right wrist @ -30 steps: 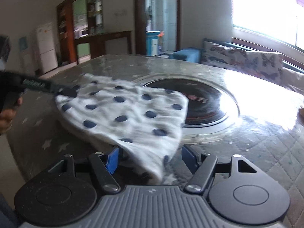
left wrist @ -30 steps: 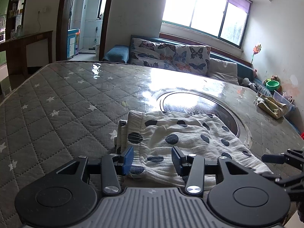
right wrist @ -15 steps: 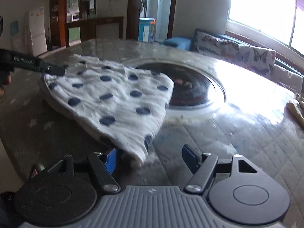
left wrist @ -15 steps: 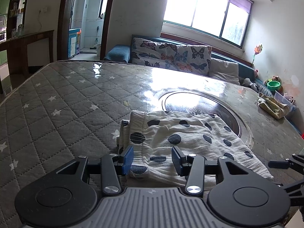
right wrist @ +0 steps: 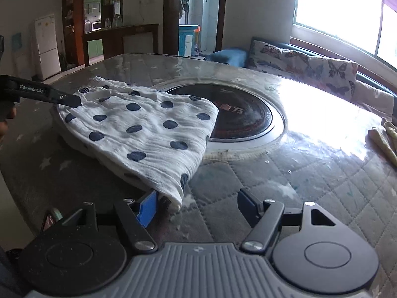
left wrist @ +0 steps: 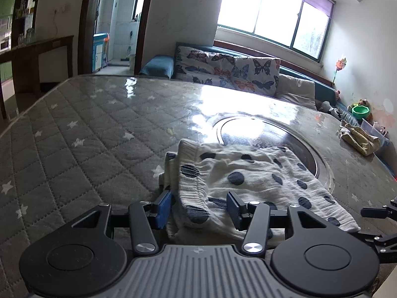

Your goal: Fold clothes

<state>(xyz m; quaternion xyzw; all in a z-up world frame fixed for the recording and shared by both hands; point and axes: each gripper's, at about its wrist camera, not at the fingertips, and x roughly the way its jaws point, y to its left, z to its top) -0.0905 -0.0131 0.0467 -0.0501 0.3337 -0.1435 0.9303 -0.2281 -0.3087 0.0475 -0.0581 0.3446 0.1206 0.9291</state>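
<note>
A white garment with dark blue dots [left wrist: 248, 173] lies folded on the grey star-quilted table [left wrist: 86, 129], its far edge over a round dark inset [right wrist: 238, 114]. My left gripper [left wrist: 198, 208] sits at the waistband end. Its jaws are opening, with a fold of the waistband lying loose between the blue pads. In the right wrist view its fingertip [right wrist: 72, 100] rests at the far-left edge of the garment [right wrist: 148, 129]. My right gripper [right wrist: 198, 206] is open at the opposite corner, the cloth tip beside its left pad and bare table between the pads.
A crumpled yellow cloth [left wrist: 359, 139] lies at the table's right edge. A sofa with butterfly cushions [left wrist: 230, 69] runs behind the table under the window. The table's near edge drops off just left of my right gripper.
The garment corner that hung between my right gripper's pads now lies flat on the table beside its left pad. My left gripper's jaws have widened slightly around the waistband.
</note>
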